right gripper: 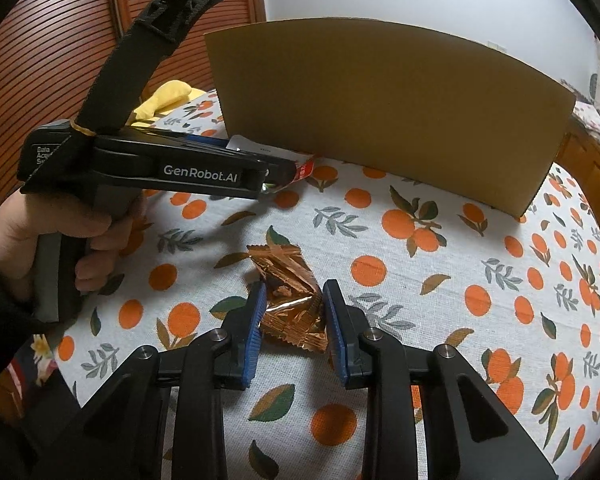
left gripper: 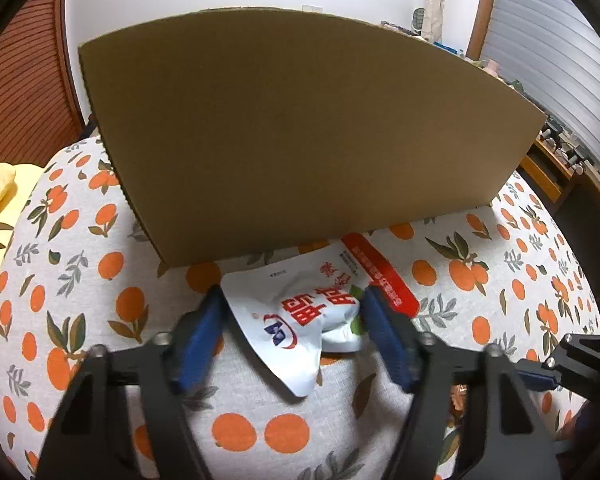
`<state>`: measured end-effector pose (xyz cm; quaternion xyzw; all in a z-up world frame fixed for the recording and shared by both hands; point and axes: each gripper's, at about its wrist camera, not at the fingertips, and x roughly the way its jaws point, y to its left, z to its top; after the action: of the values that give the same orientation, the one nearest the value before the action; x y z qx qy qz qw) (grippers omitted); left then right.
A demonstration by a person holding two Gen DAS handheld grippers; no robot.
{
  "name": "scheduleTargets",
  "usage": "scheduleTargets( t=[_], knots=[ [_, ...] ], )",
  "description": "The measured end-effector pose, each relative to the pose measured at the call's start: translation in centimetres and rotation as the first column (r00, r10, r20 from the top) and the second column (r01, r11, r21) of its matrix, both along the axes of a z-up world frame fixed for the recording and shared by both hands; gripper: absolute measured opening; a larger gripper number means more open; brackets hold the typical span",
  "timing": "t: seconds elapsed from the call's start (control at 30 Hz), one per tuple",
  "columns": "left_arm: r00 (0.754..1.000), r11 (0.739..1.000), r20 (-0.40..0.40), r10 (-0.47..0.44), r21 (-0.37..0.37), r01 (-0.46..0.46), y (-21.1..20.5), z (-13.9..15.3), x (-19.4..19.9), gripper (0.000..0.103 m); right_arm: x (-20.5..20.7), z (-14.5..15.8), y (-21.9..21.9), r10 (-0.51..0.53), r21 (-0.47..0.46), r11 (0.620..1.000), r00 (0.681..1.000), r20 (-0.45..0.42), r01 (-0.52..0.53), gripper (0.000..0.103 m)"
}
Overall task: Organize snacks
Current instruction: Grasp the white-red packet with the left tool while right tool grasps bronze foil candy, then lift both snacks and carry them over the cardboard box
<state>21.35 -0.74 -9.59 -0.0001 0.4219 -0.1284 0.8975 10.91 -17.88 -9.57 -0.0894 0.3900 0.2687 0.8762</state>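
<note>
Both hand-held grippers concern us: left [left gripper: 292,312] loosely straddles the white packet [left gripper: 300,320], right [right gripper: 292,304] pinches the copper wrapper [right gripper: 290,300]; either could slip.

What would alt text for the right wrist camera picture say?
The right gripper pinches a crinkled copper snack packet on an orange-print tablecloth. At left, a hand holds the left gripper; a cardboard box stands behind.

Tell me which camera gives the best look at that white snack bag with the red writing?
The left wrist view: the white snack bag lies between the left gripper fingers, print and red strip in plain sight. In the right wrist view that gripper's body hides it, leaving only a white edge and red corner beside the cardboard box.
</note>
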Motion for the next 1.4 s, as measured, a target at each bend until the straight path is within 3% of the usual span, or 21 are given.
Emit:
scheduleTargets(
  t=[0.23, 0.37, 0.7, 0.97, 1.4],
  knots=[
    [0.999, 0.995, 0.024, -0.038, -0.087, 0.04, 0.7, 0.5, -1.4, 0.031, 0.0, 0.0, 0.2, 0.002, -0.003, 1.0, 1.0, -0.003, -0.002, 0.028],
    [0.997, 0.993, 0.054, -0.053, -0.102, 0.058, 1.1, 0.9, -2.7, 0.024, 0.0, -0.1, 0.3, 0.004, -0.006, 1.0, 1.0, 0.0, -0.004, 0.028],
    [0.993, 0.991, 0.113, -0.032, -0.127, 0.046, 2.1, 2.0, -6.0, 0.022, -0.1, 0.0, 0.2, 0.008, -0.001, 1.0, 1.0, 0.001, -0.008, 0.027],
    [0.99, 0.991, 0.139, -0.015, -0.13, 0.033, 3.0, 2.7, -7.5, 0.022, -0.5, 0.3, 0.5, 0.022, -0.008, 1.0, 1.0, 0.019, -0.022, 0.022],
    [0.98, 0.99, 0.196, -0.019, -0.137, 0.047, 3.3, 4.6, -8.9, 0.022, -0.5, 1.2, -0.4, 0.002, 0.021, 1.0, 0.999, 0.04, -0.003, 0.021]
  ],
)
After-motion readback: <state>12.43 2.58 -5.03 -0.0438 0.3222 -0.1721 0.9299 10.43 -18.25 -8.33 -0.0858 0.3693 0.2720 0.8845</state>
